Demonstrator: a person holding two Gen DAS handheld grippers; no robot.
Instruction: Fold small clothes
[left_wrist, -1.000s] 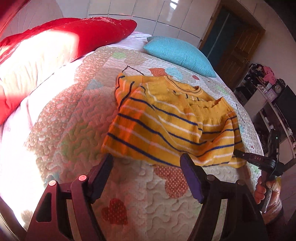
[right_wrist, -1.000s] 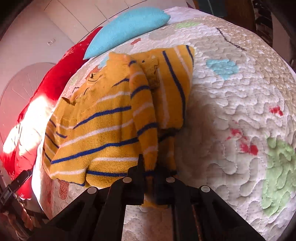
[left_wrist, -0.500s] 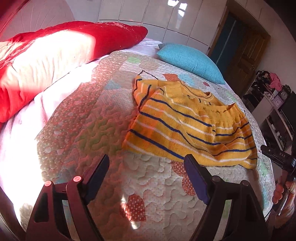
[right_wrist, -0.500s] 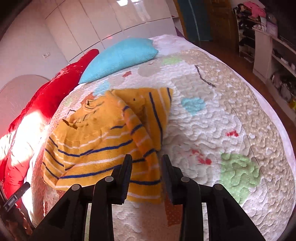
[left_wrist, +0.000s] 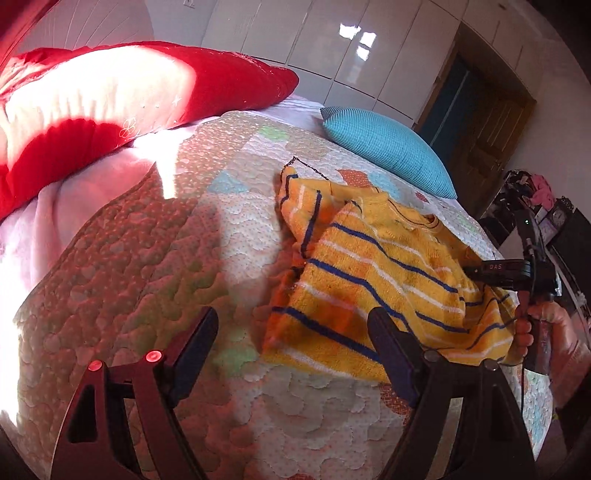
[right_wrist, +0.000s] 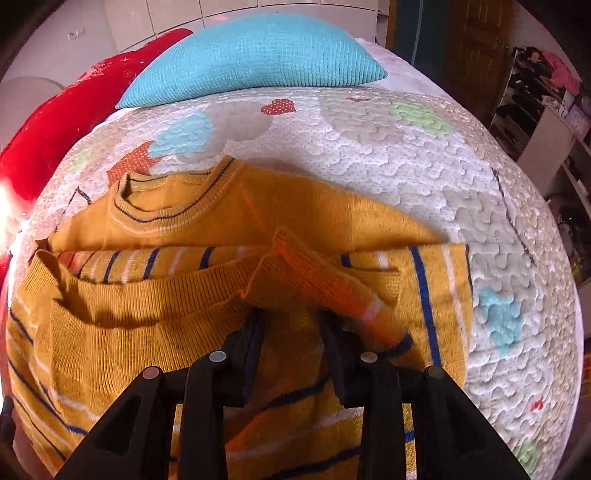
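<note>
Right claw (right_wrist: 291, 325) released the sleeve, now parted over sweater (right_wrist: 147, 314); left claw (left_wrist: 291, 343) spread.

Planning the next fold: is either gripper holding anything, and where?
Nothing. Left gripper open over the quilt; right gripper just opened, sweater between its jaws, ungripped.
</note>
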